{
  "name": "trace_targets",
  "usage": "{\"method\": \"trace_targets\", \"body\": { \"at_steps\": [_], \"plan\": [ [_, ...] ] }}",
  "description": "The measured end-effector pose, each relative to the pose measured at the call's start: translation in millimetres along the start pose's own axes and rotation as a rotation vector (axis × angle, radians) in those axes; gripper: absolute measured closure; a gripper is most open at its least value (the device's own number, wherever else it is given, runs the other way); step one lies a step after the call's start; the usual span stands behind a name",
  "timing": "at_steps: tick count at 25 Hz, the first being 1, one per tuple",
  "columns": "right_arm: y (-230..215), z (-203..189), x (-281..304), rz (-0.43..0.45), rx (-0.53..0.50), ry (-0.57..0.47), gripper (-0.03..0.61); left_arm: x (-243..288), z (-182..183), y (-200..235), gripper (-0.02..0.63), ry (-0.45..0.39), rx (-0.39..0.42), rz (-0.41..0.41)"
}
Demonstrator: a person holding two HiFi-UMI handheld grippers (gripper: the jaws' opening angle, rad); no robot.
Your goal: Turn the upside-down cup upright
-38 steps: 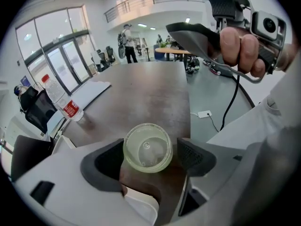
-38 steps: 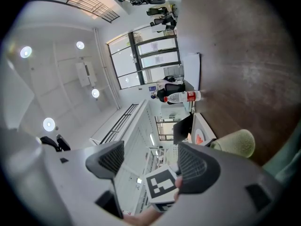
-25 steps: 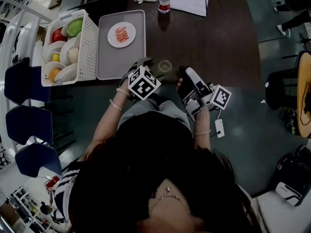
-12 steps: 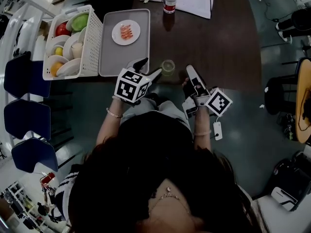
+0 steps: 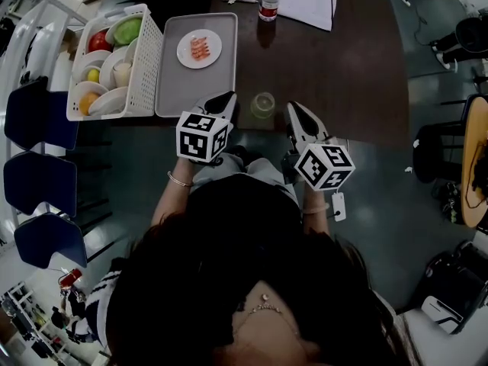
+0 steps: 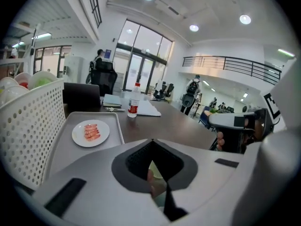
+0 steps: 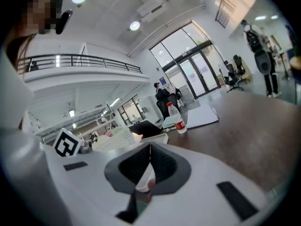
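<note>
Cup (image 5: 263, 105) stands on bench (image 5: 351, 67) near its front edge, between left gripper (image 5: 231, 96) and right gripper (image 5: 293, 110), untouched (which way up, unclear). Both grippers' fingers (image 5: 221, 105) just clenched, empty. Likely pre-grasp: reopen, straddle cup, flip.

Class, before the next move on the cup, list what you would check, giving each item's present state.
1. Cup on the table, in view: ok.
2. Cup apart from both grippers: ok, it stands between them.
3. Left gripper open for a grasp: not ok, shut and empty.
4. Right gripper open: not ok, shut and empty.
5. Cup apart from the tray: ok.
6. Which way up the cup stands: cannot tell.
</note>
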State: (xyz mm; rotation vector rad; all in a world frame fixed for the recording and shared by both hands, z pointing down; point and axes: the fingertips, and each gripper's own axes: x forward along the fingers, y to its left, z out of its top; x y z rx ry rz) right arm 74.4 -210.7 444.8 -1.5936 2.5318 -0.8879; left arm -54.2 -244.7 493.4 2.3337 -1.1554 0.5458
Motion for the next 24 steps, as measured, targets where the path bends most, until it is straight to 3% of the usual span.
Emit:
{"method": "trace_targets", "body": {
  "at_steps": [4,9,18,24],
  "plan": [
    [-3.1,-6.7,1.5,-0.065,-0.106,0.041,0.560,-3.9,0.4,-5.3,0.611,-0.012,-0.014,-0.031],
    [-5.3,-10.1,1.9,-0.101,-0.174,0.064,0.560,-9.1,5.4,-6.8,0.612,-0.047,-0.112,-0.048],
    [-10.0,-11.1,-0.4,-0.112,-0.212,0.084,0.560,-15.1,10.1,-13.9,0.612,-0.070,-0.118,-0.054],
    [-8.6,-13.5,-2.3,-0.097,-0.212,0.091,0.561,-22.2,16.8,-22.5,0.612,-0.129,-0.218,-0.124]
  ]
}}
